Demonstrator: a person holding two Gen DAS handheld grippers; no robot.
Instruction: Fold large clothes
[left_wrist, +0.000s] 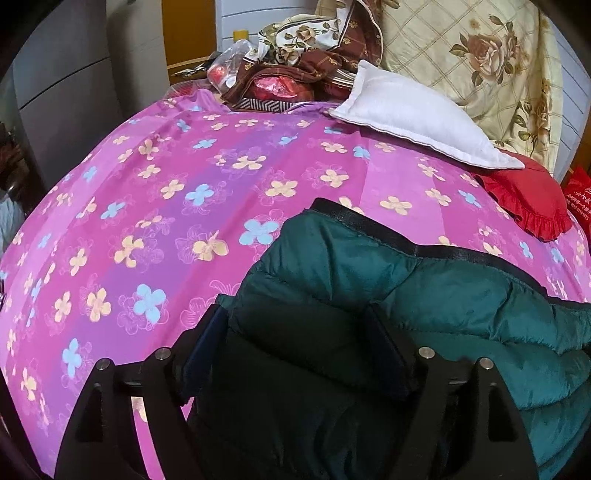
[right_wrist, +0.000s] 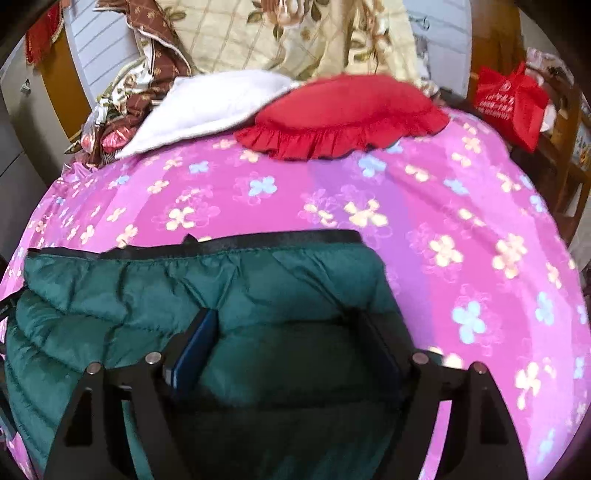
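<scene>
Lying on the pink bedsheet (left_wrist: 155, 206), green jacket (left_wrist: 369, 266); fingers (left_wrist: 201, 350) astride it.

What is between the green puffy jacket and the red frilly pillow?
Only bare pink flowered bedsheet. In the right wrist view the green jacket's black-edged hem stops short of the red pillow, and nothing else lies on the stretch between them.

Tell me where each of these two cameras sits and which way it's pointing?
Left wrist view: rides the left hand-held gripper, looking down along its fingers at the green puffy jacket on the pink flowered bedsheet.
Right wrist view: rides the right hand-held gripper, facing the jacket's other end.
Both show the white pillow and red frilled cushion; no hand or sleeve is visible.
</scene>
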